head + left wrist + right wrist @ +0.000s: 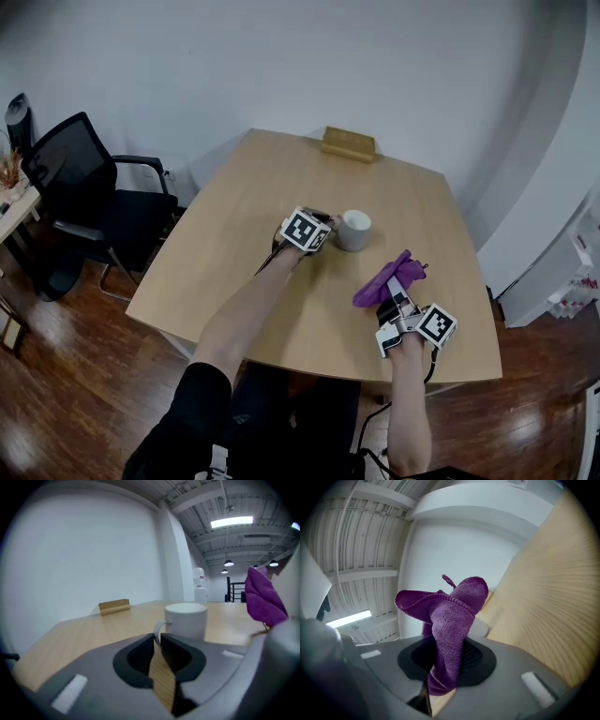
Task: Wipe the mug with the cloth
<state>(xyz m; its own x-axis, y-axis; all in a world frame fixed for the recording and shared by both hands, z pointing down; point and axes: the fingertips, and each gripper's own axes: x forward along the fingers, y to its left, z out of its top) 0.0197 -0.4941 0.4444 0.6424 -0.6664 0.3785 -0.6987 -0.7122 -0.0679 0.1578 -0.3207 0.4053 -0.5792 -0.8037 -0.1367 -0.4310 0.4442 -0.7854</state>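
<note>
Upright mug (186, 619), handle (158, 628) pinched by left gripper (158, 640); cloth (451, 613) pinched by right gripper (444, 641).

The left gripper (328, 228) and right gripper (397, 284) are grey moulded shells, each with a black oval recess around its jaws, small white rectangular tabs and a white cube (305, 230) printed with black square markers. A thin black cable (433, 366) runs from the right gripper. The person wears a black short-sleeved top (200, 394).
</note>
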